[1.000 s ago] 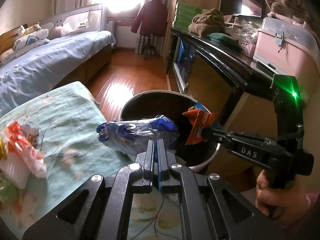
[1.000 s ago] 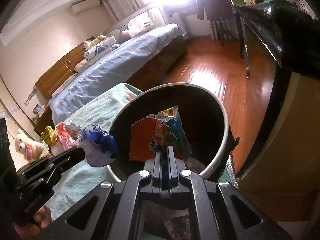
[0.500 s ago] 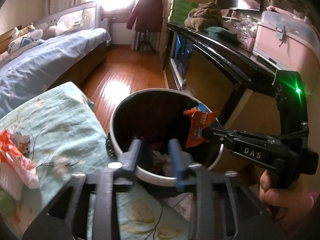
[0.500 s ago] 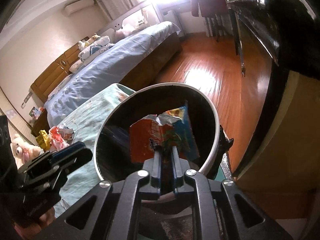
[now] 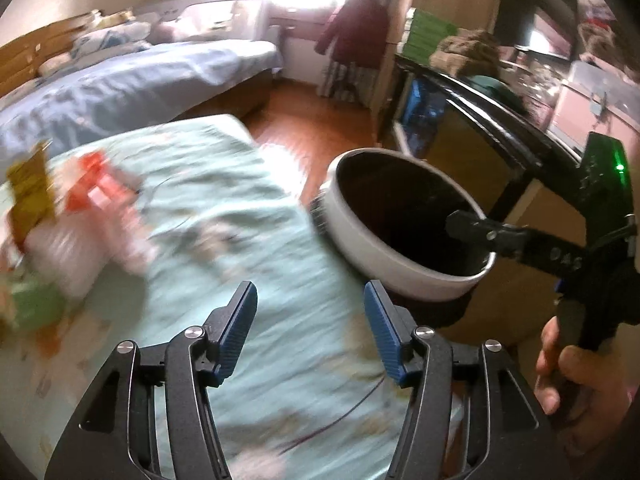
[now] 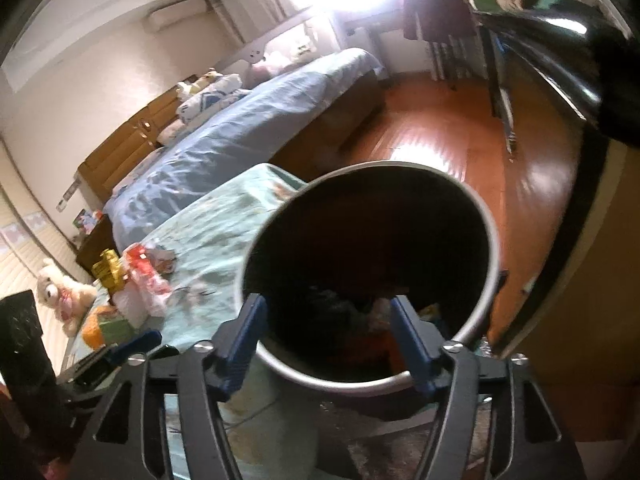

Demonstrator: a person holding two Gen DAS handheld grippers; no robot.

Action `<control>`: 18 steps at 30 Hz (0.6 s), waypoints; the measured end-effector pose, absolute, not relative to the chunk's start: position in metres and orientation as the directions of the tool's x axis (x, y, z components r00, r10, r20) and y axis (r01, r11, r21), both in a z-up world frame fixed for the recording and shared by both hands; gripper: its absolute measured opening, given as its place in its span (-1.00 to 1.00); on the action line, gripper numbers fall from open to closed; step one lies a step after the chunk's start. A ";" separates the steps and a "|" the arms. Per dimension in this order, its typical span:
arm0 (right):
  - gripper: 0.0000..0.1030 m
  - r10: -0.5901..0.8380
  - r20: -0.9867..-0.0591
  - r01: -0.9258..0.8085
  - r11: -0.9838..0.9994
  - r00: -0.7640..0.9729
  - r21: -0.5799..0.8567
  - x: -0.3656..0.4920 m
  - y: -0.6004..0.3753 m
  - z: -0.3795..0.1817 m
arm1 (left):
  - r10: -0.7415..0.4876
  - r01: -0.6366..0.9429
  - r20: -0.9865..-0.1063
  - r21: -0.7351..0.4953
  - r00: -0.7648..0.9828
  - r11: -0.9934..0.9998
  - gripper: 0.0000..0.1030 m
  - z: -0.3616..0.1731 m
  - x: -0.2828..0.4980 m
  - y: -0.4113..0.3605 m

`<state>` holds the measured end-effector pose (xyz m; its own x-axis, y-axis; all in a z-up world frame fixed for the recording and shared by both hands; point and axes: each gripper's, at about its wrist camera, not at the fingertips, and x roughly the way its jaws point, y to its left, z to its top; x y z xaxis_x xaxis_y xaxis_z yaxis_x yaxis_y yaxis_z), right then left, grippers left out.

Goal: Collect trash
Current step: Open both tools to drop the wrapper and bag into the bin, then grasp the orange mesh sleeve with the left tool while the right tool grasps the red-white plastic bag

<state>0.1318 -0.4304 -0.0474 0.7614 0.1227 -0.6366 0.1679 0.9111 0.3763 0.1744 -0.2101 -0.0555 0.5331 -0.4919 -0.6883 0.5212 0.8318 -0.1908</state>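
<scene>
A round white bin (image 5: 362,240) with a dark inside stands beside the teal-sheeted surface (image 5: 224,248); it also shows in the right wrist view (image 6: 490,248), with dropped wrappers (image 6: 372,320) dim at its bottom. My left gripper (image 5: 310,320) is open and empty over the teal sheet, left of the bin. My right gripper (image 6: 332,340) is open and empty over the bin's near rim; it also shows in the left wrist view (image 5: 460,222). A blurred pile of red, yellow and white wrappers (image 5: 80,208) lies on the sheet at left, also in the right wrist view (image 6: 136,276).
A bed with a blue cover (image 5: 132,84) lies behind. A dark glossy cabinet (image 5: 480,104) with clutter and a pink box (image 5: 592,104) runs along the right. Wooden floor (image 6: 440,132) lies beyond the bin. A plush toy (image 6: 60,292) sits at far left.
Both grippers opened. The blue-white wrapper left my left gripper and the orange snack packet left my right gripper, into the bin. My left gripper has swung left toward the sheet.
</scene>
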 end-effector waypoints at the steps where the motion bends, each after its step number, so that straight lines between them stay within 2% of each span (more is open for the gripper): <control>1: 0.39 0.132 -0.633 0.153 0.914 0.763 0.375 0.133 -0.423 -0.047 | -0.481 0.504 -0.692 -0.193 0.538 0.842 0.10 -0.057 0.174 -0.203; 11: 0.61 0.208 -0.632 0.011 0.946 0.747 0.325 0.141 -0.352 -0.049 | -0.380 0.370 -0.701 -0.176 0.603 0.912 0.10 -0.068 0.161 -0.127; 18: 0.60 0.267 -0.640 -0.093 0.952 0.721 0.292 0.149 -0.304 -0.048 | -0.317 0.274 -0.703 -0.178 0.636 0.945 0.10 -0.073 0.156 -0.081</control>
<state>0.1493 -0.3042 -0.0478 0.7206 0.2669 -0.6399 -0.0930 0.9518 0.2923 0.1560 -0.0813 -0.0732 0.6362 -0.3173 -0.7032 0.2741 0.9450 -0.1784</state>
